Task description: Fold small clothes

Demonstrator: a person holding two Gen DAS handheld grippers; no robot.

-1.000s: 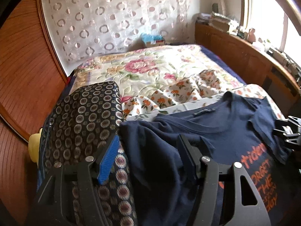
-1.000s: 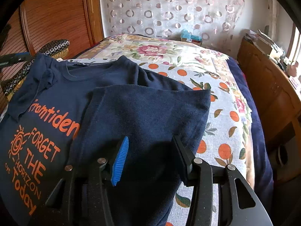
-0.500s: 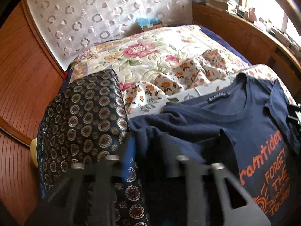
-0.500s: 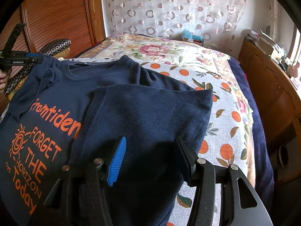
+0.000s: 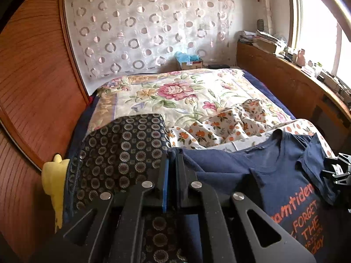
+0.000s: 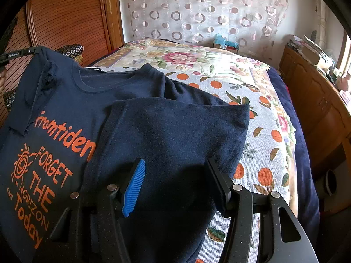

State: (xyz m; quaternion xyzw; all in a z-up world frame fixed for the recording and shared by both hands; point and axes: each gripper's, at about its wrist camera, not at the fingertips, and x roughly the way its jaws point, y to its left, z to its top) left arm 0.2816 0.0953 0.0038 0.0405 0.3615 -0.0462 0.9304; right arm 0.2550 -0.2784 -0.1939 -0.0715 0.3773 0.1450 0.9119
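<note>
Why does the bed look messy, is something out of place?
The orange-print sheet is bunched into wrinkles beyond the navy T-shirt instead of lying flat. The T-shirt's sleeve is lifted, pinched in the left gripper. Nothing looks damaged.

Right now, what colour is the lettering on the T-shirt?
Orange, on the navy T-shirt; clearest in the right wrist view.

Bed with floral quilt (image 5: pixel 175 94), pink flowers on cream. Orange-print sheet (image 6: pixel 263 153) spread over its near part, rumpled toward the middle. Dark patterned cushion (image 5: pixel 122 151) at the bed's edge; yellow object (image 5: pixel 53 182) just beside it. Ring-patterned curtain (image 5: pixel 142 28) on far wall. Small box (image 5: pixel 190 62) at the bed's far end. Wooden cabinet (image 5: pixel 291 87), its top cluttered, below the window (image 5: pixel 318 22). Wooden wardrobe (image 6: pixel 72 15).
</note>
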